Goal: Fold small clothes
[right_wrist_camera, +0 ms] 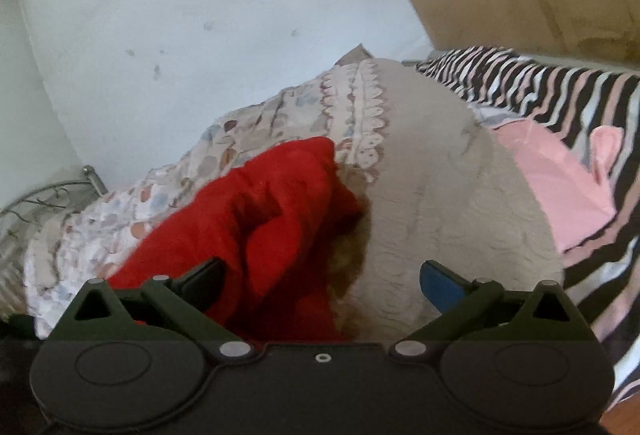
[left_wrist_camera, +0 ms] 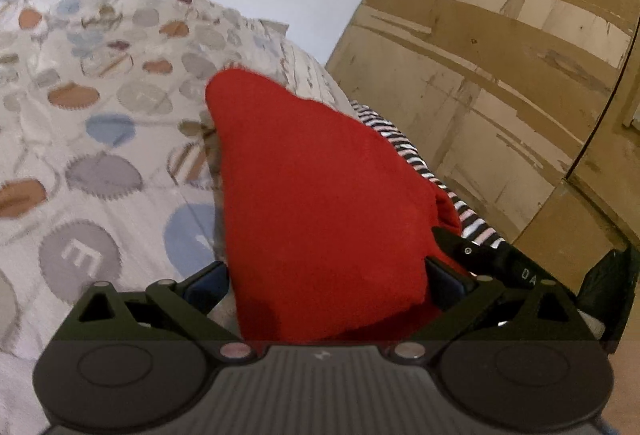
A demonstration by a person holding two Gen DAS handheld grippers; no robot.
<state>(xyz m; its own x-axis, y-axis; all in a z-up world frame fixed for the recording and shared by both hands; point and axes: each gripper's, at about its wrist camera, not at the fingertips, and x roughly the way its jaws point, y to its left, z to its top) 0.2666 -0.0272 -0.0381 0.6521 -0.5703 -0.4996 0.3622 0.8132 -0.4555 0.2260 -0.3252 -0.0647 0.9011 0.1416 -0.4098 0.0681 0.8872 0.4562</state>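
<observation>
A red garment [left_wrist_camera: 320,195] lies bunched on the patterned bedspread [left_wrist_camera: 100,139] and fills the gap between the wide-apart fingers of my left gripper [left_wrist_camera: 326,283]. Its near end hides behind the gripper body. Part of my right gripper [left_wrist_camera: 480,255] shows at the cloth's right edge in the left wrist view. In the right wrist view my right gripper [right_wrist_camera: 324,279] stands open. The red garment [right_wrist_camera: 272,219] lies against its left finger [right_wrist_camera: 208,275] and covers the left half of the gap, while the blue-padded right finger [right_wrist_camera: 440,279] hangs free over the beige quilt [right_wrist_camera: 440,195].
A pink garment [right_wrist_camera: 560,179] lies on a black, white and pink striped blanket [right_wrist_camera: 560,91] to the right. A white wall [right_wrist_camera: 200,15] stands behind the bed, worn brown panels [left_wrist_camera: 500,75] at the right, and a metal bed frame [right_wrist_camera: 48,199] at the far left.
</observation>
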